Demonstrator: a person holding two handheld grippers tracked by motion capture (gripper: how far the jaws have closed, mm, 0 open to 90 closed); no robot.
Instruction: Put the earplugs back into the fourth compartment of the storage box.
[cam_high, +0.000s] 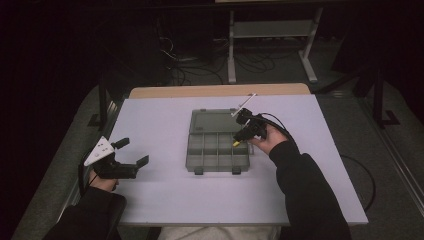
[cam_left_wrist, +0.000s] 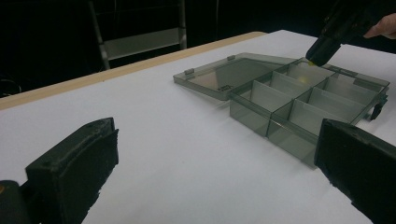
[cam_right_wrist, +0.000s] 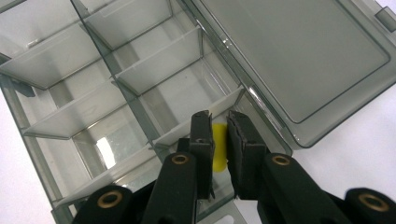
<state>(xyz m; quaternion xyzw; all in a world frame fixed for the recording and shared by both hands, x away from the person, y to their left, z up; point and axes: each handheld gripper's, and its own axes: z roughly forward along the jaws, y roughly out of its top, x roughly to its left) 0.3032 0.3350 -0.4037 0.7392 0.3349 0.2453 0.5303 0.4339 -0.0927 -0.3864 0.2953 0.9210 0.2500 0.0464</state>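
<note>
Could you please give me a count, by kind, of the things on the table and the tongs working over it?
Compartment box, lid open: 1
Small yellow piece, in the right tongs: 1
Tongs, counting the left tongs: 2
Total: 4

White tabletop (cam_high: 165, 200), wooden strip along far edge. Grey translucent compartment box (cam_high: 210, 155) near centre, hinged lid (cam_high: 212, 121) lying open flat behind.
</note>
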